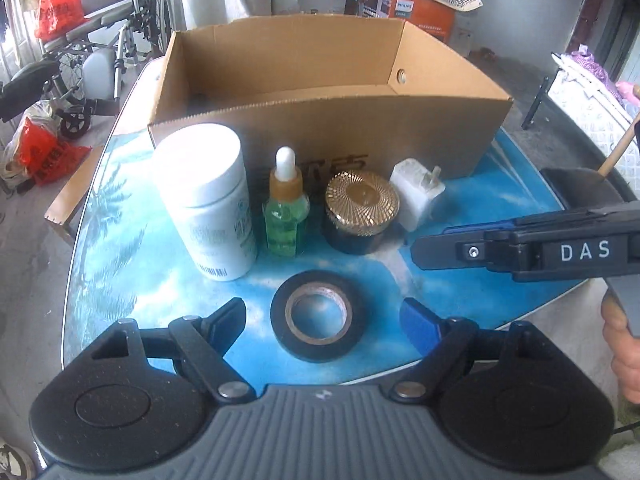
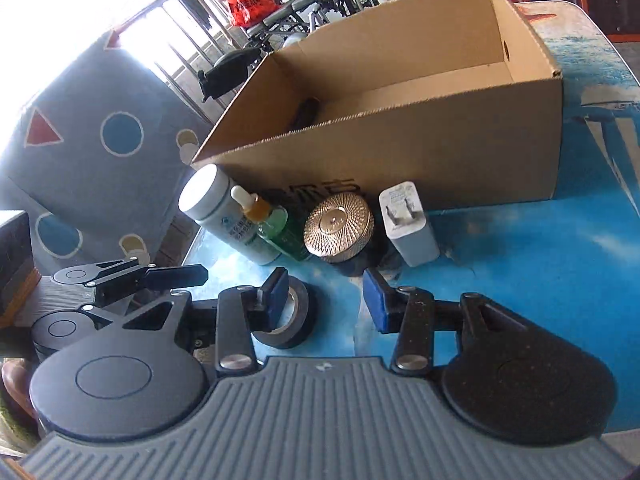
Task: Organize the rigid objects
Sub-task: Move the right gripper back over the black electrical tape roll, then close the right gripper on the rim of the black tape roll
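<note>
A cardboard box [image 1: 332, 120] stands open on the blue table [image 1: 168, 264]; a dark object [image 2: 306, 110] lies inside it. In front of the box stand a white bottle [image 1: 208, 204], a green dropper bottle [image 1: 285, 208], a gold-lidded dark jar [image 1: 360, 212] and a white charger plug [image 1: 416, 196]. A black tape roll [image 1: 318, 314] lies flat nearest me. My left gripper [image 1: 324, 316] is open, its fingers on either side of the roll. My right gripper [image 2: 326, 296] is open and empty, just right of the roll [image 2: 290, 314] and before the jar [image 2: 338, 228].
The right gripper reaches in from the right in the left wrist view [image 1: 520, 250]. A wheelchair [image 1: 100, 48] and red bags [image 1: 56, 4] stand beyond the table's left edge. A patterned grey rug [image 2: 100, 140] lies on the floor. Orange boxes [image 1: 400, 0] stand behind.
</note>
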Demonstrator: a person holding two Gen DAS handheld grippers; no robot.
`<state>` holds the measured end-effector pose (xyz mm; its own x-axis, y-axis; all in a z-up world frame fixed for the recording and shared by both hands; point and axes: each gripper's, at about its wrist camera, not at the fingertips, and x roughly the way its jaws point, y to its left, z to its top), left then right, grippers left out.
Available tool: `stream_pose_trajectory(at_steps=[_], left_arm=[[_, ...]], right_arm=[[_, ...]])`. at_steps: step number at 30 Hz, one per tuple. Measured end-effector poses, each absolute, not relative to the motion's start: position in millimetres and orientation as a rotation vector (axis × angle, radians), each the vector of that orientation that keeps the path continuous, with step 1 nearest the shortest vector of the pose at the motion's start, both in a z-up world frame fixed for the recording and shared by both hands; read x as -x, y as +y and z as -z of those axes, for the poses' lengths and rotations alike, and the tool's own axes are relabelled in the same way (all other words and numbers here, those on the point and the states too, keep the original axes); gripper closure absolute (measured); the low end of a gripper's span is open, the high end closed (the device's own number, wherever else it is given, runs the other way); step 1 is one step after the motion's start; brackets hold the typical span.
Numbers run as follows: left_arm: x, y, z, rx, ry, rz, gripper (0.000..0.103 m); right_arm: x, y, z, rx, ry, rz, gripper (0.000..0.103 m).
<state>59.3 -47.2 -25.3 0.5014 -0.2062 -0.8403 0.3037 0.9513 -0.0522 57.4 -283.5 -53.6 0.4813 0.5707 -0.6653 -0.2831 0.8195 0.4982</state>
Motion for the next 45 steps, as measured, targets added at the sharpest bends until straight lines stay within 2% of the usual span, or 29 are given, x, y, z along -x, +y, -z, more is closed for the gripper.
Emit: stream_pose_trajectory(at_steps=[4, 7, 9, 12, 21, 33, 45], left_arm=[[-55.2, -49.4, 42.8, -0.123, 1.012, 0.302, 0.019], [-55.0, -52.3, 51.5, -0.161, 0.996, 0.293, 0.026], [-56.2, -53.7, 55.9, -0.189, 0.994, 0.276, 0.035], [-57.7, -54.2, 60.0, -0.174, 1.001, 0.287, 0.037], [-58.5, -68.2, 59.9, -0.188, 0.976, 0.343, 0.037], [-59.1, -107.0, 65.0, -0.296, 0.974, 0.415, 0.037], [-64.2, -109.8, 68.0, -0.299, 0.99, 0.399, 0.036]], right_arm=[[-64.3, -256.8, 66.2, -0.307, 0.967, -0.542, 0.063], [-72.1, -239.0, 72.2, -0.271, 0.981, -0.546, 0.063], [-76.7, -230.4, 75.2, -0.229, 0.982, -0.538, 0.067], [-81.5, -220.9, 78.2, -0.175, 0.991, -0.539, 0.073], [-81.8, -213.8, 82.2, -0.115, 0.994, -0.534, 0.083], [-69.7, -240.8, 87.0, -0.109, 0.958, -0.459, 0.085], [-68.2, -252.9, 87.5, -0.156, 0.943, -0.475, 0.085]])
